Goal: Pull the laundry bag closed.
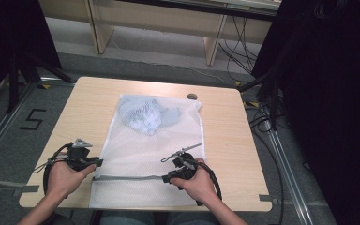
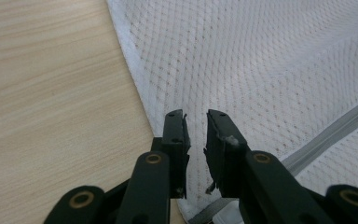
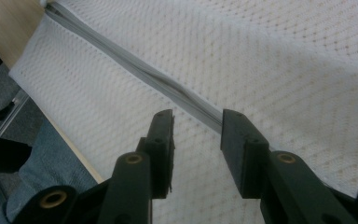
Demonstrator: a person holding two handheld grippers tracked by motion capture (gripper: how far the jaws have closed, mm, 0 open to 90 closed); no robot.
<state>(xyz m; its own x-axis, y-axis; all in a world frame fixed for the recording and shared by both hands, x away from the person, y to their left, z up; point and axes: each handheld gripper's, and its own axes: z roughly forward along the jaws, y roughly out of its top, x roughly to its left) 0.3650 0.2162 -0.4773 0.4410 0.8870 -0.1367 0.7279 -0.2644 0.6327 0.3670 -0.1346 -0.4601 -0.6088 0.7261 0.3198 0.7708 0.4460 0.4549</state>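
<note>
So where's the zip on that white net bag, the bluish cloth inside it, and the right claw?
zip (image 3: 168, 86): right gripper view, middle of the grey strip.
bluish cloth (image 1: 145, 115): high view, its bunched centre under the mesh.
right claw (image 3: 196, 122): right gripper view, the gap midway between its tips.

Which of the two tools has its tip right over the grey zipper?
The right tool: the zipper runs between its open jaws. The left tool sits at the mesh bag's side edge instead.

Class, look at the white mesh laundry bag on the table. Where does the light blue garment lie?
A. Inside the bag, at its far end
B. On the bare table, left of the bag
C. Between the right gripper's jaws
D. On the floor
A: the light blue garment shows through the mesh at the far end of the white mesh laundry bag, away from the zip.
</note>
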